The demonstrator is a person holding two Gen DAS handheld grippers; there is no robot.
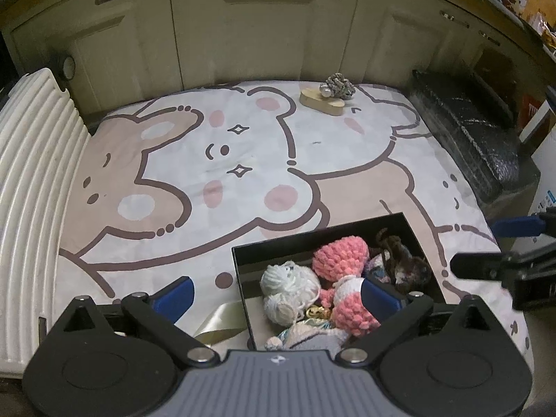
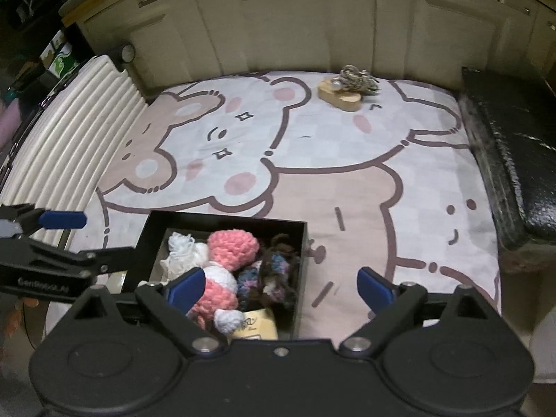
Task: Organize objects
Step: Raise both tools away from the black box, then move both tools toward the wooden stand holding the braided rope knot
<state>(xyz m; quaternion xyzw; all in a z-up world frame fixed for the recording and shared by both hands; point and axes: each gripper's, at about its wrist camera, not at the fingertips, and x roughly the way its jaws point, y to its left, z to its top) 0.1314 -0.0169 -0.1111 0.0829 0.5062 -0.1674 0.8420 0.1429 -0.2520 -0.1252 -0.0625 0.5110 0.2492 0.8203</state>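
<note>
both claws [image 1: 276, 299] [image 2: 279, 288] wide apart over yarn-filled box [image 1: 408, 231]

Right gripper [image 2: 279, 286] hangs w/ jaws spread wide over a cartoon-bear cloth [image 2: 347, 187], its left finger above a black box [image 2: 222, 220] packed w/ a pink-and-white crochet toy [image 2: 226, 257] and white yarn [image 2: 180, 246]. Far ahead, a wooden oval block [image 2: 342, 99] w/ a rope bundle [image 2: 358, 78] atop. Left gripper [image 2: 80, 234] enters from the left, beside the box.
</note>
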